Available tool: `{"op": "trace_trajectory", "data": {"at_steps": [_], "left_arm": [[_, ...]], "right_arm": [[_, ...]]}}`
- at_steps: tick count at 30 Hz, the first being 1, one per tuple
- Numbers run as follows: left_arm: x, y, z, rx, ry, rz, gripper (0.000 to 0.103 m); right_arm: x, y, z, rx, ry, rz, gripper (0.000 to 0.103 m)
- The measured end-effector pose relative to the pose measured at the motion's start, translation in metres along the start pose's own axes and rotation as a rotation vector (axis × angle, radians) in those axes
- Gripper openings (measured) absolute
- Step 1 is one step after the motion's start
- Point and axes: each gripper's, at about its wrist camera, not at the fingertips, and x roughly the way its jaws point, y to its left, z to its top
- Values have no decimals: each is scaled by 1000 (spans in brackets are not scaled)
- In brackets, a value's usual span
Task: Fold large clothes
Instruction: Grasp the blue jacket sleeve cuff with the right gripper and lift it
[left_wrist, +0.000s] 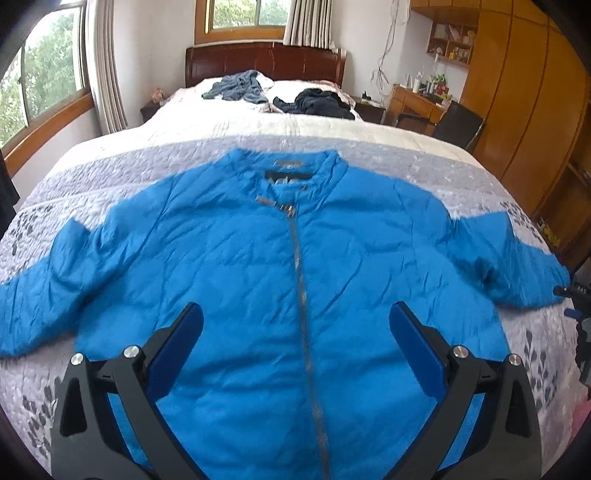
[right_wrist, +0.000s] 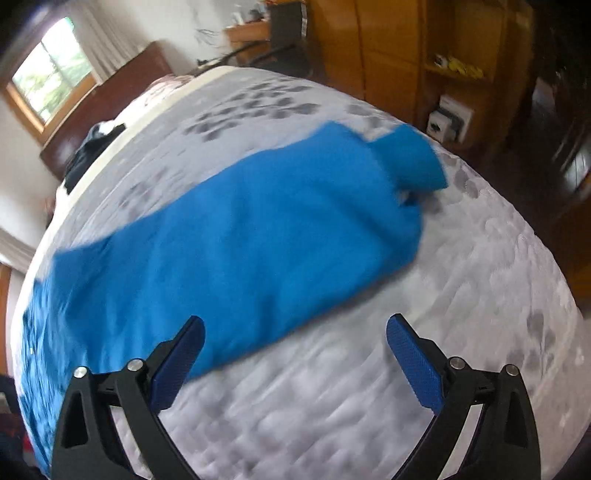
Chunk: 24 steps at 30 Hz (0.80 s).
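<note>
With both the left claw and right claw spread empty above the blue puffer jacket, the right should pinch the sleeve cuff at the jacket's far end and fold it flat across the zipper.

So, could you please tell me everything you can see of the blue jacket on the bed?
The blue jacket lies spread front-up on the grey patterned bedspread, collar toward the headboard, both sleeves stretched out sideways. It looks like thin, crinkled quilted fabric. A grey zipper runs down the middle, closed nearly up to the collar, where a dark label shows inside. The right sleeve ends near the bed's edge. The left tool and the right tool are both open above it; neither holds it.
</note>
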Motion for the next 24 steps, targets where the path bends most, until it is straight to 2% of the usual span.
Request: {"op": "trace_trajectory", "data": {"at_steps": [3, 5, 7, 9, 10, 11, 13, 15, 17, 21, 24], "left_arm": [[9, -6, 2, -7, 8, -3, 100], [16, -6, 0, -11, 27, -4, 100], [25, -3, -3, -26, 62, -14, 100], [29, 1, -6, -39, 79, -19, 100], [31, 3, -7, -45, 89, -21, 100], [33, 5, -9, -49, 94, -21, 100], [34, 9, -11, -54, 100, -19, 100], [34, 12, -11, -56, 101, -18, 100], [31, 15, -12, -57, 92, -21, 100], [24, 16, -14, -37, 68, -12, 100], [22, 22, -15, -42, 63, -7, 100]], "right_arm": [[18, -17, 16, 23, 18, 26, 100], [21, -20, 24, 25, -14, 44, 99], [23, -17, 29, 28, -20, 36, 92], [25, -16, 34, 36, -36, 10, 76], [25, -16, 36, 36, -37, -4, 71], [26, -15, 38, 36, -39, -8, 60], [21, -18, 40, 48, -38, 40, 37], [18, -21, 42, 68, -38, 86, 18], [12, -21, 42, 65, -45, 134, 10], [3, -27, 41, 88, -71, 131, 8], [17, -39, 38, 131, -21, 109, 8]]}}
